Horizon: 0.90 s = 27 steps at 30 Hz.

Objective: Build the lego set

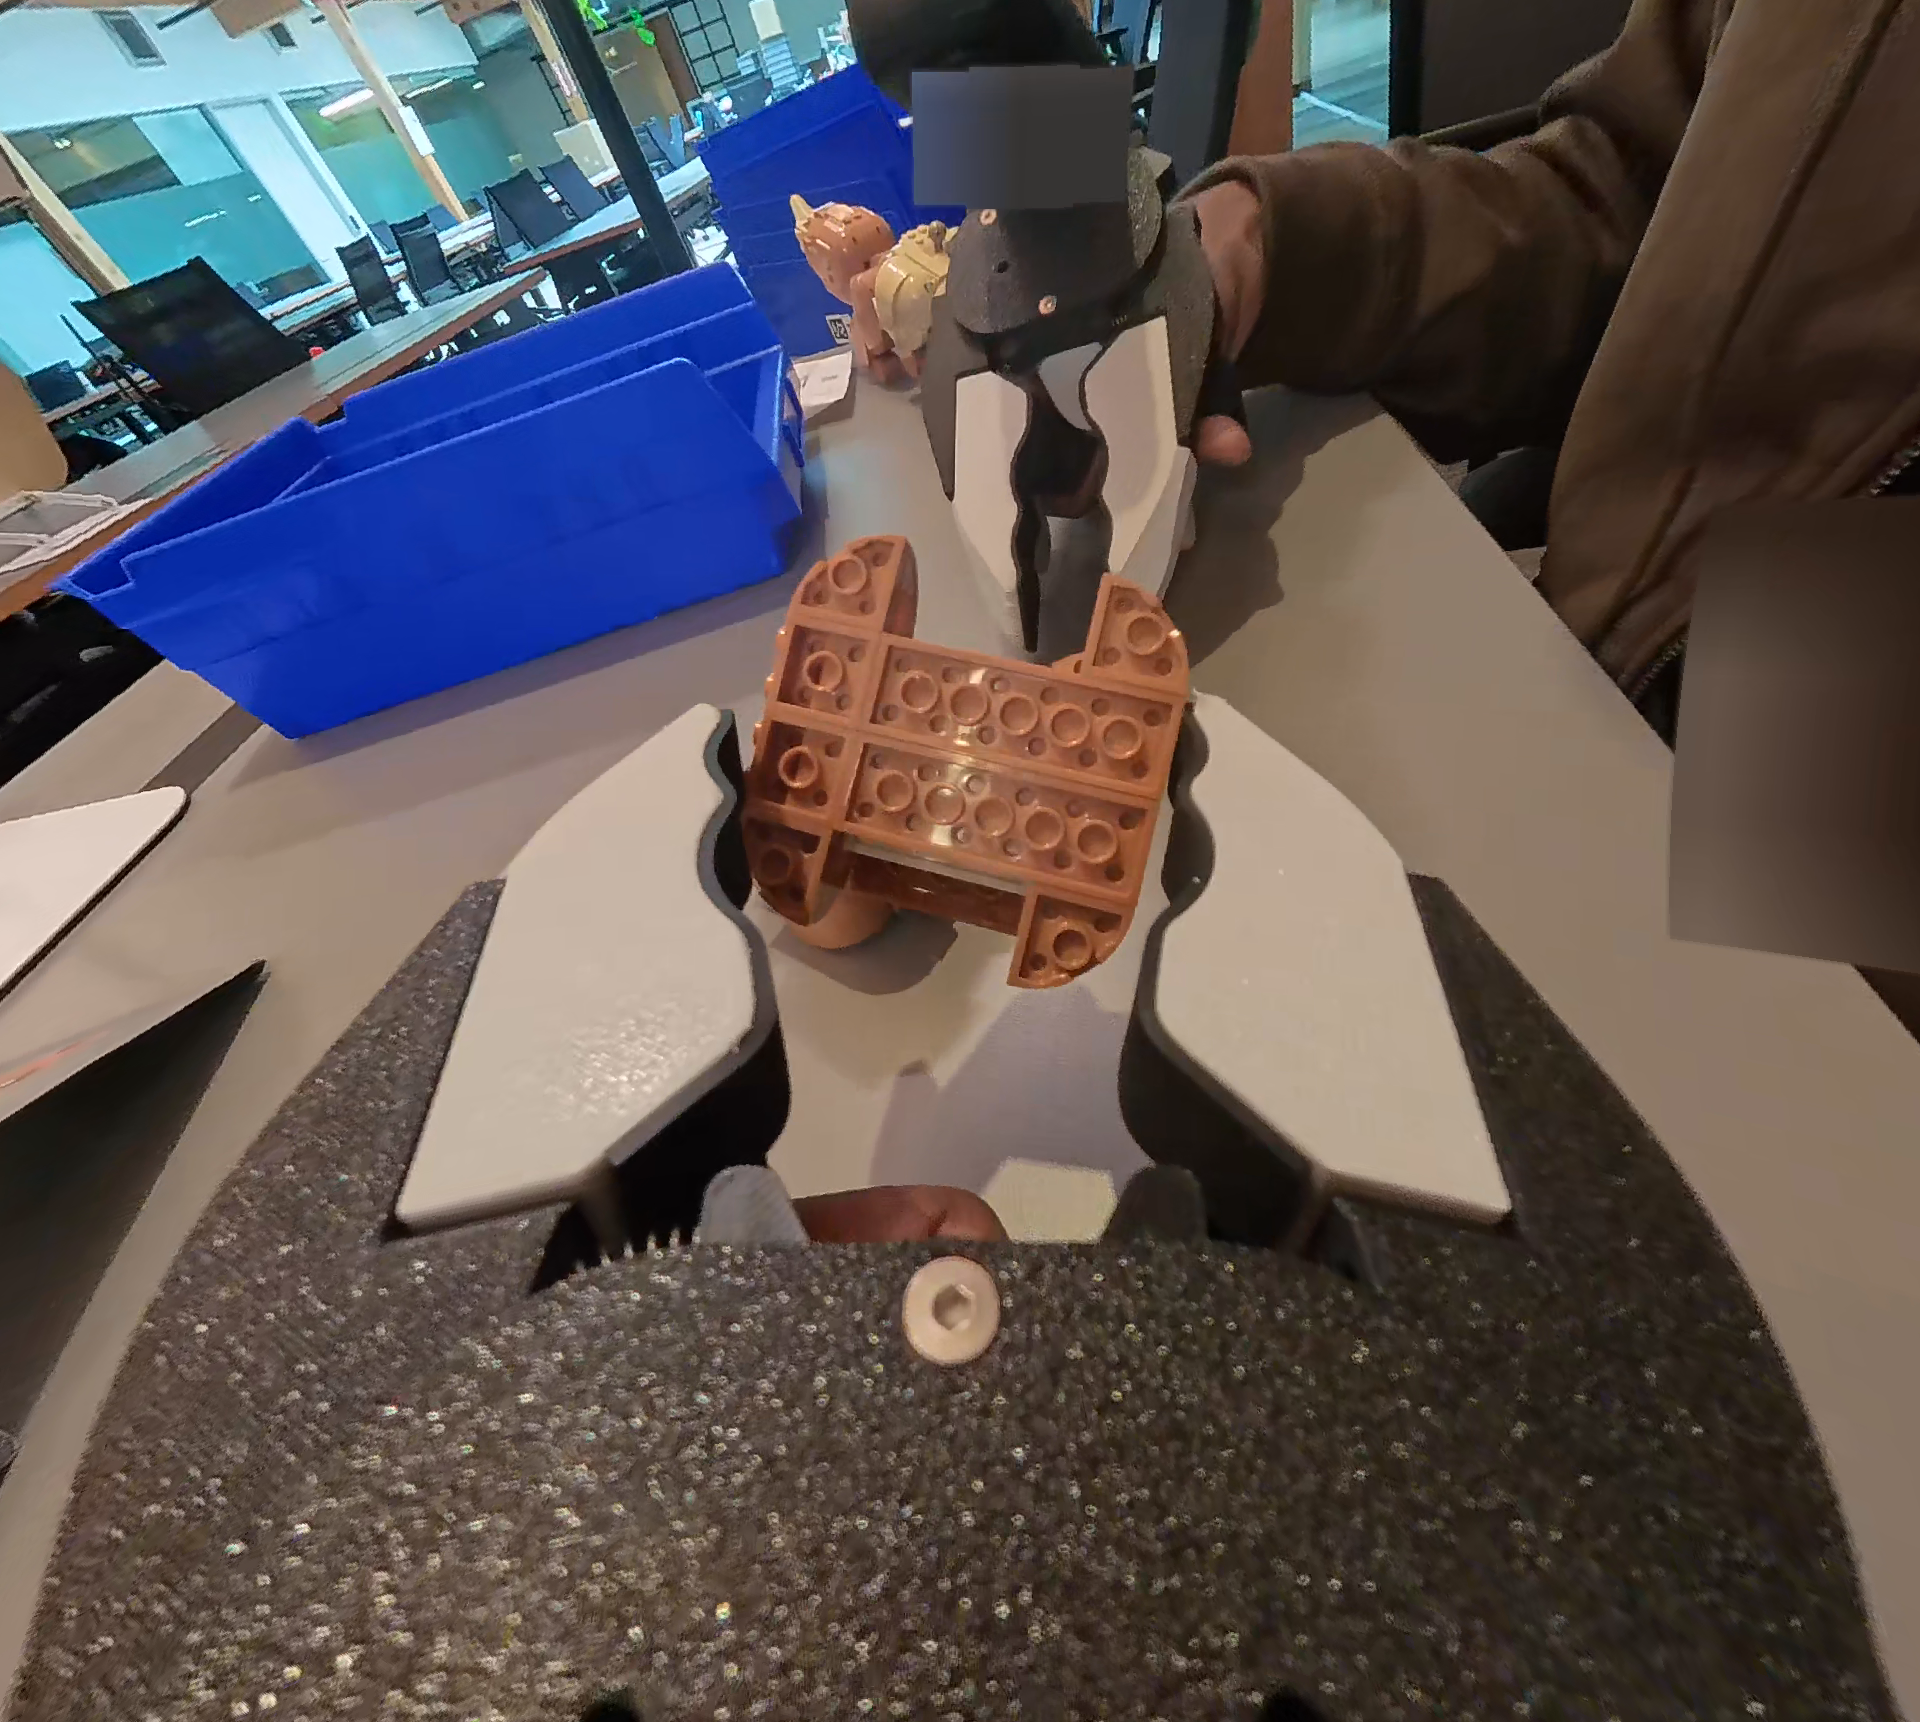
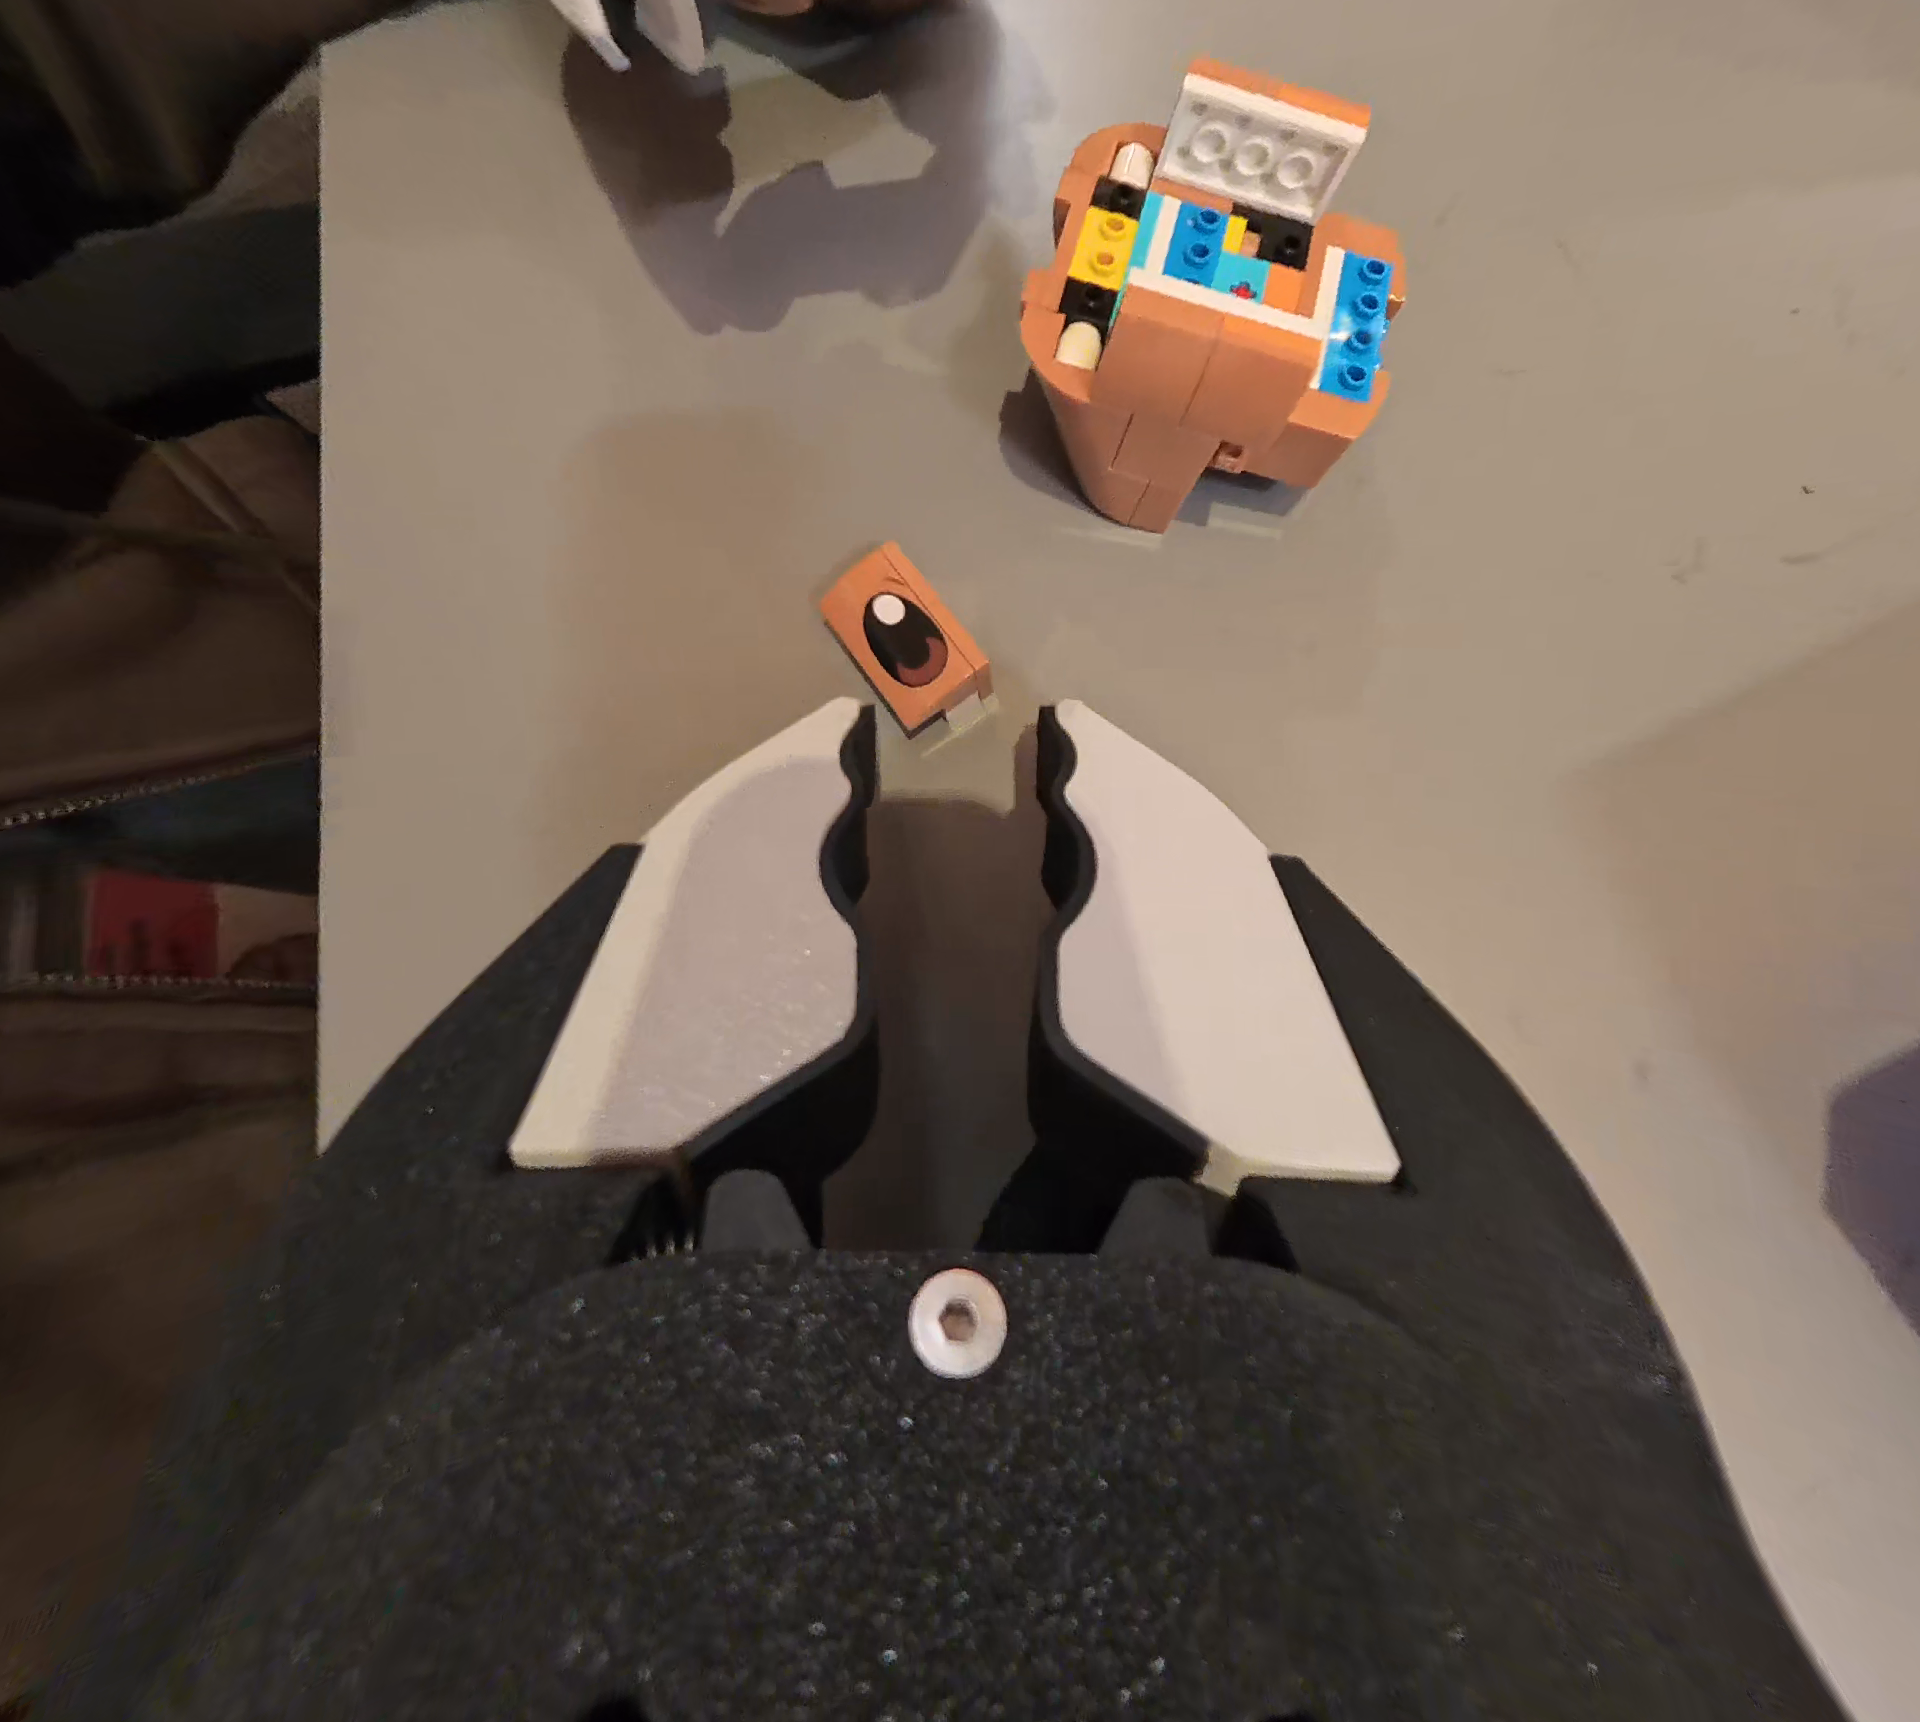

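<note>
My left hand-held gripper [image 1: 956,799] clamps the brown brick assembly [image 1: 966,758] by its side edges, underside up: light, rigid, liable to pop apart. My right hand-held gripper [image 2: 956,716] hangs unclenched, empty, tilted down over the surface [image 2: 520,425], near the small, slippery eye tile [image 2: 902,638]. Farther off stands the half-built body [image 2: 1216,301].
</note>
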Tool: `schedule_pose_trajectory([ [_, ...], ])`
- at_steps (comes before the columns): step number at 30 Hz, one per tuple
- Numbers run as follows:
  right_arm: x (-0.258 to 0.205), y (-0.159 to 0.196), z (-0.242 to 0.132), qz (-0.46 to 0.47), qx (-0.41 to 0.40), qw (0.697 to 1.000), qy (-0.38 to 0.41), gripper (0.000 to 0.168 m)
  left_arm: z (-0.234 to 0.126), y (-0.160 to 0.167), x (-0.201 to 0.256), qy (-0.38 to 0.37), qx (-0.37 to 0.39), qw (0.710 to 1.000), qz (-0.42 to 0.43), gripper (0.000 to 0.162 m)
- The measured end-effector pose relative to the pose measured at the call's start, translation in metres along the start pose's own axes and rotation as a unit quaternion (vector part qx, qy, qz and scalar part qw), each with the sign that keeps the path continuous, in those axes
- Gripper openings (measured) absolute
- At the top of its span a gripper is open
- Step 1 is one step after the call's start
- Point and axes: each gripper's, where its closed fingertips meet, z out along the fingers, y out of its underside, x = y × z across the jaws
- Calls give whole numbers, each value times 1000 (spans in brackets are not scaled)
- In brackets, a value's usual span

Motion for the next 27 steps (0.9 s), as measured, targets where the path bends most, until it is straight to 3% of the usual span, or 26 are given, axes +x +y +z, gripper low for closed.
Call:
schedule_pose_trajectory([
  [9, -1, 1, 20, -44, -54, 998, 8, 29, 3, 4, 3, 2, -18, 1000, 11, 75],
  [17, 1, 0, 22, -71, -49, 996, -10, 23, -1, 0, 6, 16, -2, 1000, -2, 75],
  [27, 1, -6, 8, -135, -32, 990, 28, 38, -2, 1, 6, 18, -9, 1000, -20, 75],
])
